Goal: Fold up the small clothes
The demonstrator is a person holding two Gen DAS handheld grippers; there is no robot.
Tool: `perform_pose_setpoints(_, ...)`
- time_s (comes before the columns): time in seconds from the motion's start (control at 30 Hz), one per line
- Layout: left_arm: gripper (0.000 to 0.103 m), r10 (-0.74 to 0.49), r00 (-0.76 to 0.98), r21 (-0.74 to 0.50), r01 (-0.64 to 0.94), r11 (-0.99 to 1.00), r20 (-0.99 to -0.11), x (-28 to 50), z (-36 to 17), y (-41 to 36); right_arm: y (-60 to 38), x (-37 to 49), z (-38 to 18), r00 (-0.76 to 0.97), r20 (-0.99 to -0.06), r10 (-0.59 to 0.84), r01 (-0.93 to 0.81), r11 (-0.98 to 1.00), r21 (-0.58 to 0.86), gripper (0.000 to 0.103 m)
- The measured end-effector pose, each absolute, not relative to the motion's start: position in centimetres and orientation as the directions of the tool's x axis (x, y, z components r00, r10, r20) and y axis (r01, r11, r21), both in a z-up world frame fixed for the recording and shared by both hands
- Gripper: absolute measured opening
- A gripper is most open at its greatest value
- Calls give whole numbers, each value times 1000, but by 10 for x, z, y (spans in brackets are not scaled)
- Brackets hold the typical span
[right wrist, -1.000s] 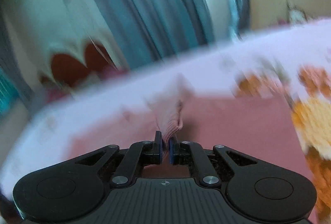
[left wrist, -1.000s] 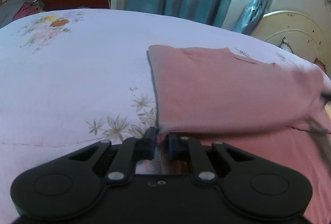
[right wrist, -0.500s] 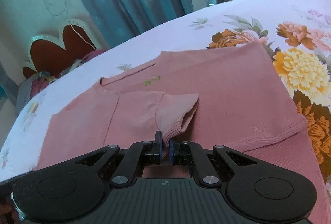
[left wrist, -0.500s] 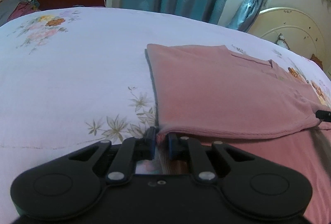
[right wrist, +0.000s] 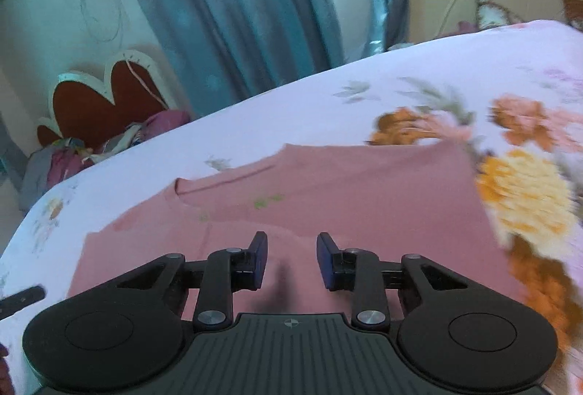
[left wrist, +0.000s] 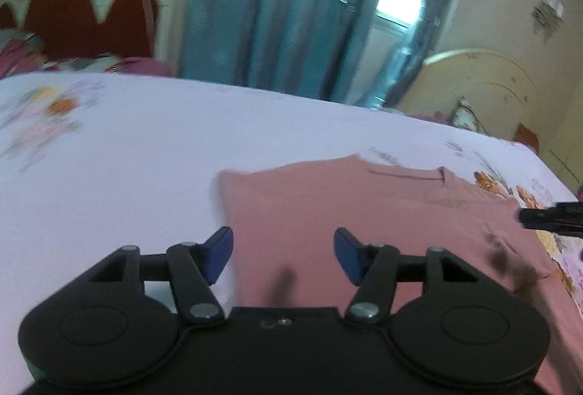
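Observation:
A pink shirt point(left wrist: 364, 209) lies flat on the bed, folded over itself; it also shows in the right wrist view point(right wrist: 364, 191) with its neckline to the left. My left gripper point(left wrist: 283, 254) is open and empty above the shirt's near left edge. My right gripper point(right wrist: 291, 260) is open and empty above the shirt's near part. The tip of the right gripper point(left wrist: 546, 214) shows at the right edge of the left wrist view. The tip of the left gripper point(right wrist: 22, 298) shows at the left edge of the right wrist view.
The bed has a pale lilac floral sheet point(left wrist: 127, 147). A red scalloped headboard point(left wrist: 83, 19) with a pile of clothes point(right wrist: 73, 154) stands at the back left. Blue curtains point(left wrist: 273, 5) and a cream headboard point(left wrist: 484, 89) are behind the bed.
Both grippers have opened and let go of the shirt. Both have lifted and pulled back, and the folded part now lies flat on the shirt.

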State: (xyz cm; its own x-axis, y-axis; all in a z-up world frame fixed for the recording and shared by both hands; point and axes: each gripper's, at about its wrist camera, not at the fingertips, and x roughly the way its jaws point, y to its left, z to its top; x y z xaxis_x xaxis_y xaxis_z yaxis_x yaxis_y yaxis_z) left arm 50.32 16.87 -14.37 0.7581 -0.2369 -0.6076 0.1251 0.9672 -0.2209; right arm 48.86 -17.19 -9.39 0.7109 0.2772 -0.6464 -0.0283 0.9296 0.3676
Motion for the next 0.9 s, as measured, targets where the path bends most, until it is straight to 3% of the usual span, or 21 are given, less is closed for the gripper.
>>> perform_pose_setpoints(0.23,68,-344,659,-240,246,939,-669,567,-179,91,-121,530,-126,644,-677,357,-94,915,393,31)
perform_pose_setpoints(0.33,68,-238,699,-143,192,971,-675,567,-186,104,-126,526,-138,637,-671,379,-149,915,375,31)
perform_pose_setpoints(0.4,67,-149,714,-104,106,989,-684,566,-191,137,-152,519,-139,666,-696,270,-34,942,333,31)
perform_pose_setpoints(0.43,64,-173,713,-141,104,984,-680,567,-193,153,-170,516,-140,674,-677,296,3,915,403,24)
perform_pose_setpoints(0.5,64,-233,709,-213,119,970,-666,571,-191,167,-171,521,-138,660,-683,313,10,906,424,25)
perform_pose_setpoints(0.57,72,-215,722,-186,121,975,-657,577,-184,161,-152,528,-128,679,-678,281,-25,932,361,25)
perform_pose_setpoints(0.63,77,-213,731,-179,126,976,-648,587,-178,155,-130,537,-122,675,-662,325,-59,919,391,25)
perform_pose_setpoints(0.73,78,-151,703,-134,80,988,-695,605,-184,156,-97,552,-125,628,-693,355,-121,924,363,25)
perform_pose_setpoints(0.77,78,-136,687,-132,59,990,-714,614,-186,161,-87,558,-131,603,-717,350,-142,932,335,27)
perform_pose_setpoints(0.8,79,-111,674,-121,33,992,-730,618,-188,165,-82,559,-135,600,-730,326,-155,943,293,36)
perform_pose_setpoints(0.83,79,-104,661,-121,21,992,-743,619,-193,173,-82,558,-136,613,-724,315,-174,949,265,36)
perform_pose_setpoints(0.9,70,-99,668,-122,12,992,-738,612,-187,182,-91,556,-135,621,-733,278,-139,959,246,36)
